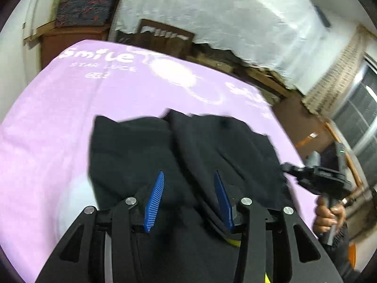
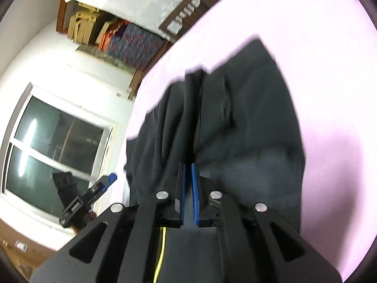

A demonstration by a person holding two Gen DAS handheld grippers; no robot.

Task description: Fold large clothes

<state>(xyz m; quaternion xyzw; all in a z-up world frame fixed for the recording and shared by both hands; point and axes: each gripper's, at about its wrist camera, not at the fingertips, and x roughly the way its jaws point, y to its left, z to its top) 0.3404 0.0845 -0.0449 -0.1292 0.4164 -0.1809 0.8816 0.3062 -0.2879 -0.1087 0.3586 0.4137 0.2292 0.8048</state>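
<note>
A large black garment (image 1: 188,151) lies bunched on a pink bedsheet (image 1: 59,118). My left gripper (image 1: 189,176) is open, its blue fingers spread just above the garment's near edge, holding nothing. The right gripper shows at the right edge of the left wrist view (image 1: 287,166), held in a hand. In the right wrist view my right gripper (image 2: 187,166) is shut on a raised fold of the black garment (image 2: 235,122), which drapes away from the jaws. The left gripper (image 2: 110,178) shows at lower left there.
The pink sheet (image 2: 329,94) carries white "Smile" print (image 1: 99,55). A wooden headboard (image 1: 165,35) and white lace cloth (image 1: 223,18) lie beyond the bed. A window (image 2: 56,146) is at the bedside. A patterned cushion (image 1: 87,0) sits on a shelf.
</note>
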